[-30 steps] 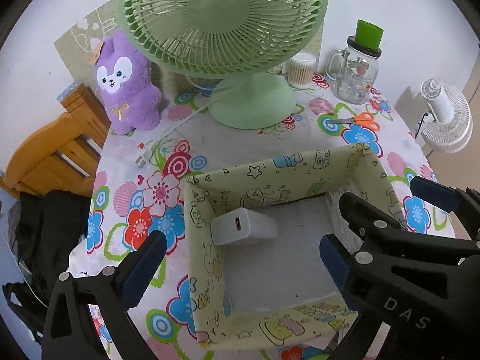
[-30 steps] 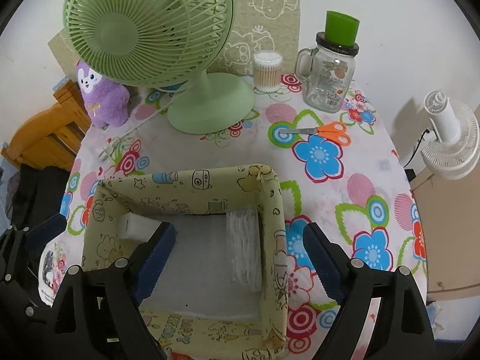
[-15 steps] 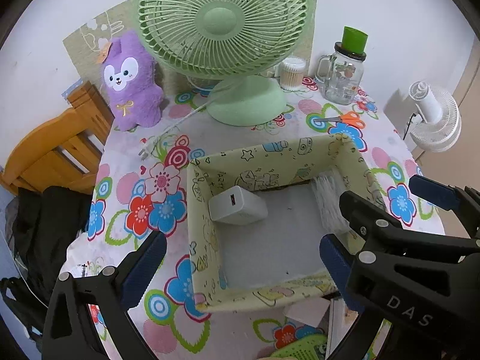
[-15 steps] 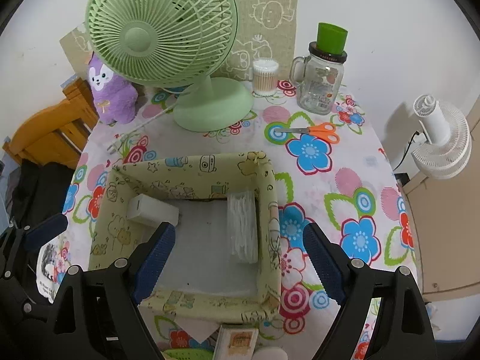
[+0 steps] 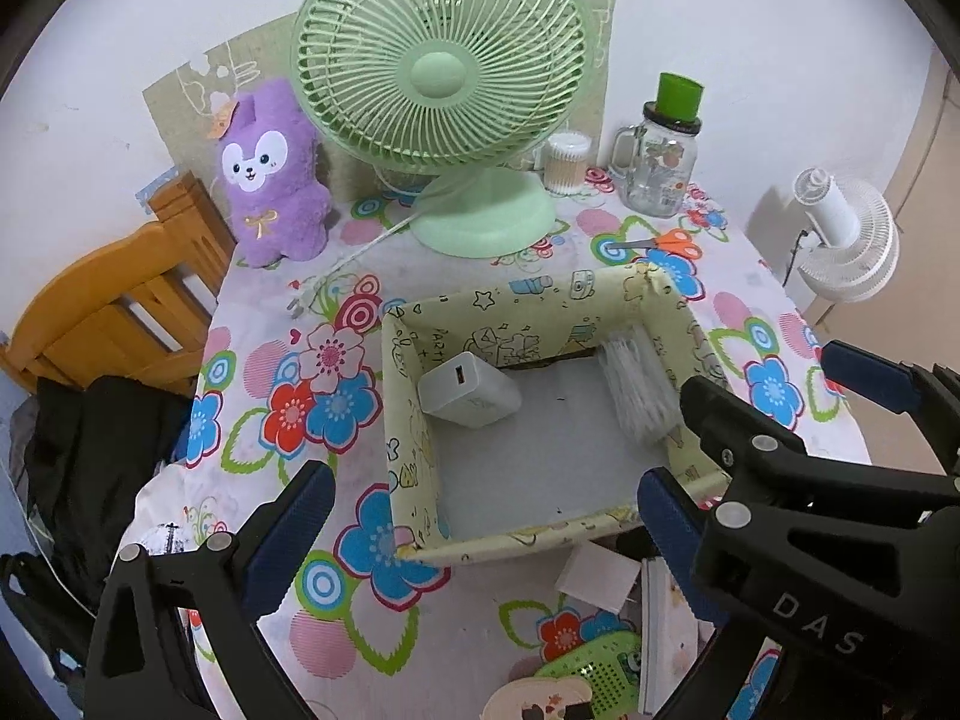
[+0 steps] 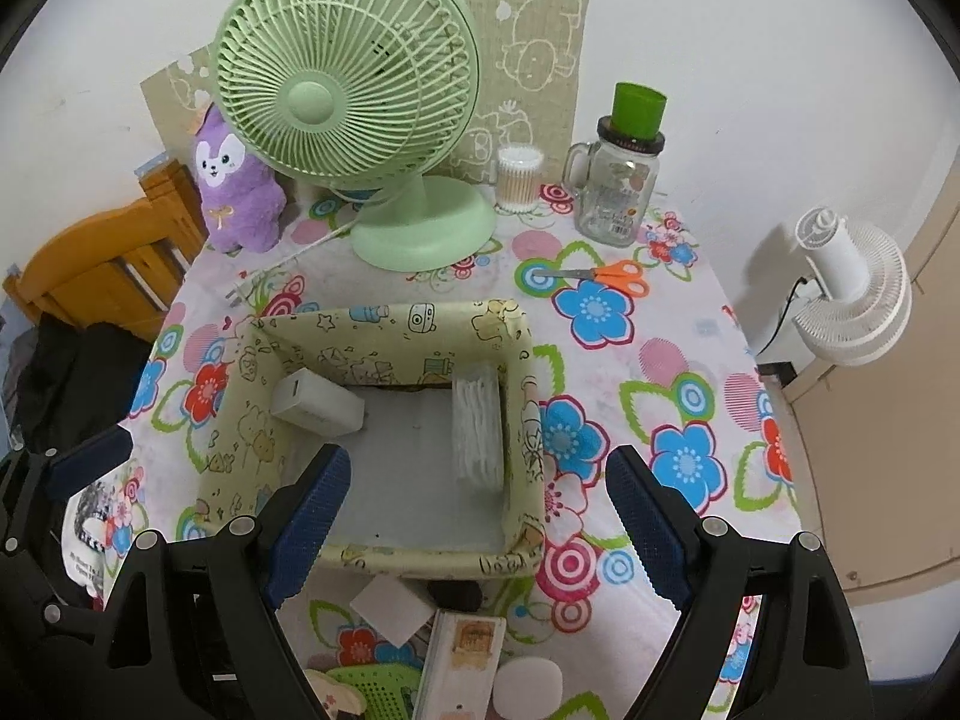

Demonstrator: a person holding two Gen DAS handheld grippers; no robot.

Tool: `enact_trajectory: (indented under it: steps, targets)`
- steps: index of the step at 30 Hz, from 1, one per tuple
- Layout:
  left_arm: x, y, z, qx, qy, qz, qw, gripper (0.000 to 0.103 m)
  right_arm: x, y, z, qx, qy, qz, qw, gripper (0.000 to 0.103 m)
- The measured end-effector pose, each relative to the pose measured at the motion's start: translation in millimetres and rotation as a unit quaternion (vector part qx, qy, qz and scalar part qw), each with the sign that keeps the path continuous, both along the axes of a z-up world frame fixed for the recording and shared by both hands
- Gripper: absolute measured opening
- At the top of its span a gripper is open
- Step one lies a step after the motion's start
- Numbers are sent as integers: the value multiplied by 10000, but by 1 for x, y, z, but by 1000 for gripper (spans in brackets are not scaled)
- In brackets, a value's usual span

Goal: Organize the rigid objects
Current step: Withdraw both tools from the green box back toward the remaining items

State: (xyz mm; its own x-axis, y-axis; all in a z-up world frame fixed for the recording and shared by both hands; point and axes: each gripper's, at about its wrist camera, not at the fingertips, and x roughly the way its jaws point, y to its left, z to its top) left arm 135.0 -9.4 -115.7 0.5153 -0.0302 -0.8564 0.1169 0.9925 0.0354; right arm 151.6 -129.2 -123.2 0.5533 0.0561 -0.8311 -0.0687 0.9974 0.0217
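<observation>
A yellow-green fabric box [image 5: 414, 438] [image 6: 525, 396] stands mid-table. Inside it lie a white charger block [image 5: 468, 396] [image 6: 317, 402] at the left and a white ribbed piece [image 5: 636, 396] [image 6: 478, 426] against the right wall. My left gripper [image 5: 483, 525] is open and empty, above the box's near edge. My right gripper [image 6: 480, 516] is open and empty, above the box's near right corner; it also shows at the right in the left wrist view. Near the front edge lie a white square pad [image 6: 393, 606] [image 5: 597, 576], a flat card box [image 6: 462, 654], a green device [image 6: 366, 690] [image 5: 591, 669] and a white round piece [image 6: 528, 687].
A green desk fan [image 5: 444, 78] [image 6: 342, 102], a purple plush [image 5: 270, 174] [image 6: 237, 186], a cotton-swab tub [image 6: 519, 177], a glass jar mug [image 6: 618, 186] and orange scissors [image 6: 606, 273] stand at the back. A wooden chair [image 5: 114, 312] is left, a white fan [image 6: 852, 294] right.
Both grippers have pulled back and up from the box, so more of the table's front shows, with the small items near the edge. Both stay open.
</observation>
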Motion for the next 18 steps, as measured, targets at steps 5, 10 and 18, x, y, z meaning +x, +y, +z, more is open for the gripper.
enact_trajectory:
  steps: [5,10,18]
  targets:
    - [-11,0,5,18,-44,-58,10000,101,-13,2,6,-58,-67,-22,10000,89]
    - [-24,-1,10,46,-102,-104,9999,101,-24,0,8,26,41,-90,9999,89]
    - [-41,0,13,-60,-105,-159,9998,101,-45,2,13,-109,33,-193,9997,89]
